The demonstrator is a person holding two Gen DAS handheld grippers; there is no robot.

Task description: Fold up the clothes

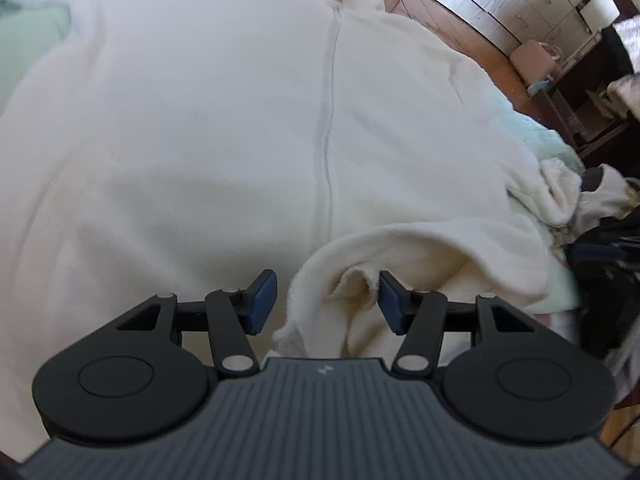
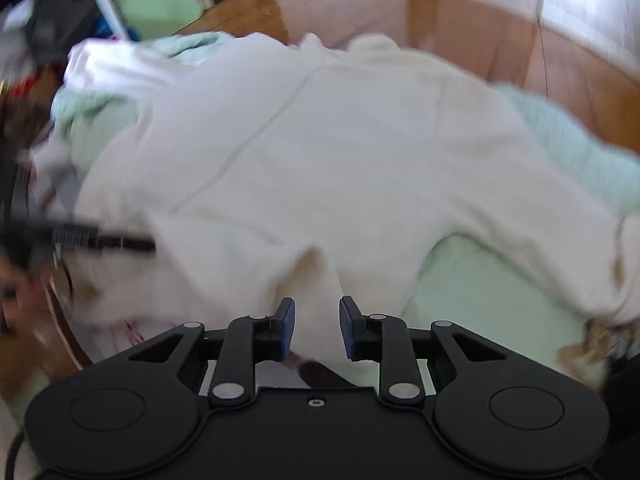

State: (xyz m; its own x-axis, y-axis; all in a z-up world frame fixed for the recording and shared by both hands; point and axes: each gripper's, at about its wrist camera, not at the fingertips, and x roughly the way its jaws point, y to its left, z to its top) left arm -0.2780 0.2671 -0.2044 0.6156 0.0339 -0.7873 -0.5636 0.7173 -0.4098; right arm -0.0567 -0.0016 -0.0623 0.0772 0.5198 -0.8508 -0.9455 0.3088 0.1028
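Note:
A cream fleece jacket [image 1: 200,140] lies spread front-up on a pale green sheet [image 1: 28,48]. Its zip [image 1: 329,120] runs away from me to the collar [image 1: 362,0]. One sleeve [image 1: 432,256] is folded over the body near my left gripper [image 1: 326,302]. That gripper is open, with the sleeve's cuff end lying between its blue pads [image 1: 390,304]. In the right wrist view the jacket [image 2: 340,140] is blurred. My right gripper [image 2: 318,328] hovers open over its near edge, and white cloth shows in the gap below the pads.
A heap of other clothes [image 1: 592,196] lies at the right of the sheet. Wooden floor [image 2: 360,12] and white drawers [image 1: 500,4] lie beyond. A blurred black shape [image 2: 80,238] and clutter crowd the left edge of the right wrist view. Bare green sheet [image 2: 480,292] shows on the right.

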